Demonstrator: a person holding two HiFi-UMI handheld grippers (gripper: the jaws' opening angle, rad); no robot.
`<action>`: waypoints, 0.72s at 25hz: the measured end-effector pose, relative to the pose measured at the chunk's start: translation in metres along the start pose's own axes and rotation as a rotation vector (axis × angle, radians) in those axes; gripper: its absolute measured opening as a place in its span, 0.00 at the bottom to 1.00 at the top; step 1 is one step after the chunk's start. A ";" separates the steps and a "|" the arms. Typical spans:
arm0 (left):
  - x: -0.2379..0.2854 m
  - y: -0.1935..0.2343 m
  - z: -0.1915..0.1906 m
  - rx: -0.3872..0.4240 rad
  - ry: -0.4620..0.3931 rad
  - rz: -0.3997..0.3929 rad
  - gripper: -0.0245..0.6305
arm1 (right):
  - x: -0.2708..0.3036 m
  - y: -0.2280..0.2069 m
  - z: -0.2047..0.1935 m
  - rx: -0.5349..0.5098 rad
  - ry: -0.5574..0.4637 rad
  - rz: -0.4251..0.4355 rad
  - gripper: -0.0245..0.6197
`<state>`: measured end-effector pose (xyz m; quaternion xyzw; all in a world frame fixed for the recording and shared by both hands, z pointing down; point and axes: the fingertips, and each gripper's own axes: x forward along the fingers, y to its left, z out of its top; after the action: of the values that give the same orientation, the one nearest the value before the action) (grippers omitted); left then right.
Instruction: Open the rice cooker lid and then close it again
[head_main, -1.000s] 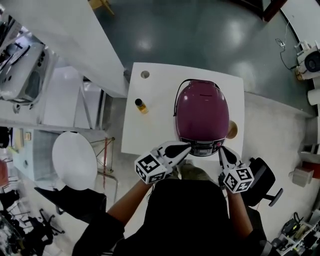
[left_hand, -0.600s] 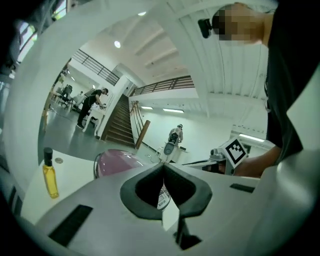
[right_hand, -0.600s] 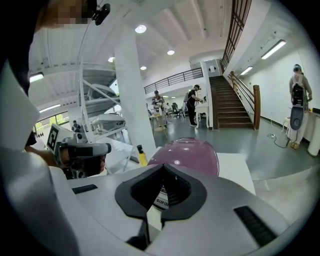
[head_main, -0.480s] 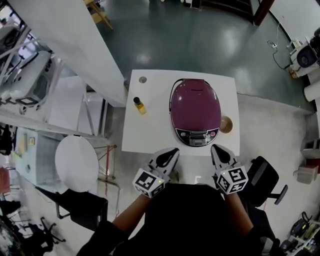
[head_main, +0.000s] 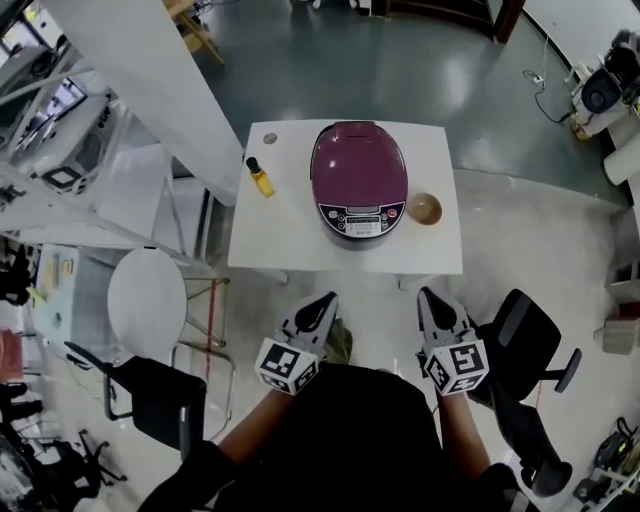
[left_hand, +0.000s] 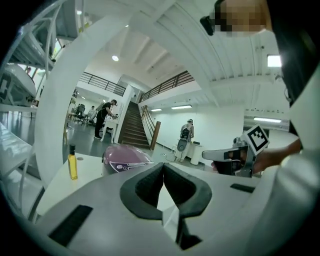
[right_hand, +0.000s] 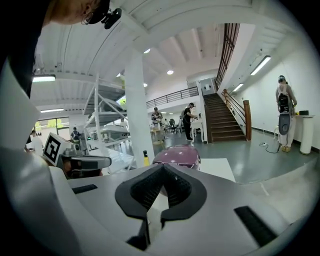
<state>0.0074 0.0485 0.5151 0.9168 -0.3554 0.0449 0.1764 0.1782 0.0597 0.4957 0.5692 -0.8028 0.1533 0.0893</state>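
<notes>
A maroon rice cooker (head_main: 358, 178) with its lid down stands on the white table (head_main: 280, 240), its control panel facing me. It also shows in the left gripper view as the rice cooker (left_hand: 122, 157) and in the right gripper view as the rice cooker (right_hand: 177, 156). My left gripper (head_main: 324, 303) and right gripper (head_main: 430, 298) are both shut and empty, held off the table's near edge above the floor. Each points toward the cooker from a distance.
A small yellow oil bottle (head_main: 259, 177) stands left of the cooker and a brown bowl (head_main: 424, 209) to its right. A round white stool (head_main: 146, 305) and black chairs (head_main: 525, 345) flank me. White shelving (head_main: 60, 150) lies to the left. People stand in the distance (left_hand: 187, 134).
Both grippers have pulled back from beside the cooker's front to well off the table's near edge. The view has backed away, so the table and cooker now sit farther off.
</notes>
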 end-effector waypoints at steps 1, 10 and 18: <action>-0.009 -0.012 -0.007 0.009 0.010 0.012 0.04 | -0.018 0.001 -0.007 0.011 -0.008 -0.003 0.04; -0.092 -0.081 -0.033 0.037 -0.032 0.098 0.04 | -0.130 0.021 -0.055 0.046 -0.016 -0.024 0.04; -0.117 -0.090 -0.038 0.024 -0.078 0.038 0.04 | -0.163 0.031 -0.055 0.048 -0.055 -0.049 0.04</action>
<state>-0.0176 0.1976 0.5001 0.9129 -0.3791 0.0165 0.1506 0.2021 0.2325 0.4910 0.5945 -0.7870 0.1546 0.0570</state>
